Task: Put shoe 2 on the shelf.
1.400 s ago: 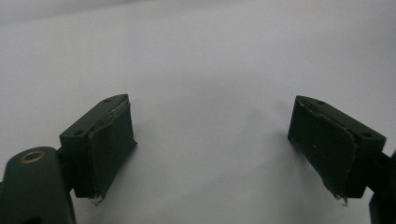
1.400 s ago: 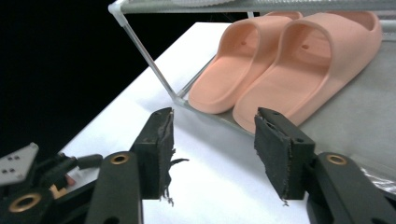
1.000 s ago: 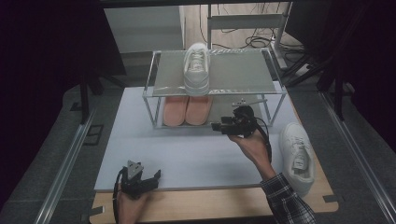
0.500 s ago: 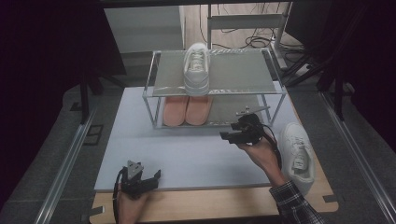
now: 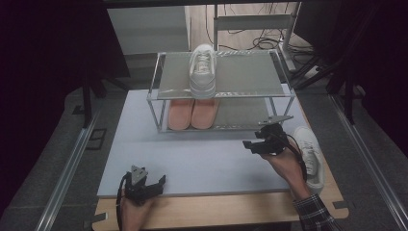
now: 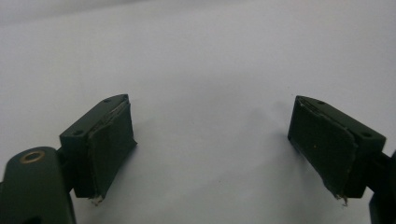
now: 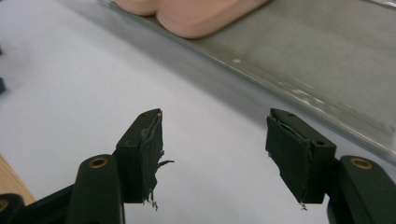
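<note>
A two-tier metal shoe rack (image 5: 159, 103) stands at the back of the white mat (image 5: 202, 159). One white sneaker (image 5: 202, 70) sits on its top shelf, and a pair of peach shoes (image 5: 192, 113) (image 7: 196, 11) lies on the lower shelf. Another white sneaker (image 5: 308, 154) rests on the table at the right, beside the person's right hand. My right gripper (image 5: 250, 144) (image 7: 212, 144) hovers open over the mat in front of the rack, empty. My left gripper (image 5: 159, 185) (image 6: 210, 144) rests open near the mat's front edge, empty.
A wooden table edge (image 5: 216, 209) runs along the front. Metal rails (image 5: 72, 163) flank the table on both sides. Cables and a stand (image 5: 260, 29) lie behind the rack. The lower shelf (image 7: 327, 60) has bare room to the right of the peach shoes.
My right gripper has drawn back from the rack's lower shelf toward the front right, still open. The left gripper has stayed put.
</note>
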### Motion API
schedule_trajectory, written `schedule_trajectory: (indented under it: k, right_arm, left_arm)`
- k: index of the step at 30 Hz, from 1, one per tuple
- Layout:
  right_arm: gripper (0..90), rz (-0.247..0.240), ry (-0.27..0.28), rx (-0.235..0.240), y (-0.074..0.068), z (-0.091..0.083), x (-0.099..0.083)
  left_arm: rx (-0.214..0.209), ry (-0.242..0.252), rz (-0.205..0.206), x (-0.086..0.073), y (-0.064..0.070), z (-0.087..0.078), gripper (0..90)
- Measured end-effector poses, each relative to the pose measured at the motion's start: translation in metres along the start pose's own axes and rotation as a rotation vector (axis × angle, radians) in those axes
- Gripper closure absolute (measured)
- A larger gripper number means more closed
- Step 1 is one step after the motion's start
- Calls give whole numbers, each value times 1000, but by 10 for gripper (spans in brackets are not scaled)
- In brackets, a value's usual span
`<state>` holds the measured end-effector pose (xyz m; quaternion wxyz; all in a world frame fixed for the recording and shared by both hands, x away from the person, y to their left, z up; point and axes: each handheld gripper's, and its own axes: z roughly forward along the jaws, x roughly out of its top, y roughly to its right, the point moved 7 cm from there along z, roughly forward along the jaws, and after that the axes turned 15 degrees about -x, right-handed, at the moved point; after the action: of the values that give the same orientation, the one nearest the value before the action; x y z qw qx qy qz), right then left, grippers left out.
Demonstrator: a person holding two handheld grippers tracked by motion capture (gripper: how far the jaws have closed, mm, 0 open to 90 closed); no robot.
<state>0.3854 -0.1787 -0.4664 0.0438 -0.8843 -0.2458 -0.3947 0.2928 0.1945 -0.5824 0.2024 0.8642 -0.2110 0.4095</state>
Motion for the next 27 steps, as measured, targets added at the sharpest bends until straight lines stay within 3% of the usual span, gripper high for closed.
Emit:
schedule_trajectory:
  k: [8, 14, 19, 27]
  right_arm:
    - [384, 19, -14, -47, 23, -10, -13]
    - [438, 49, -38, -118, 53, -20, -28]
    - [538, 105, -63, -165, 76, -27, -39]
    - [791, 168, -77, -240, 107, -40, -52]
  left_arm:
    - [0, 0, 0, 0, 0, 0, 140]
    - [0, 0, 0, 0, 0, 0, 140]
    - [0, -1, 0, 0, 0, 0, 140]
    - [0, -1, 0, 0, 0, 0, 140]
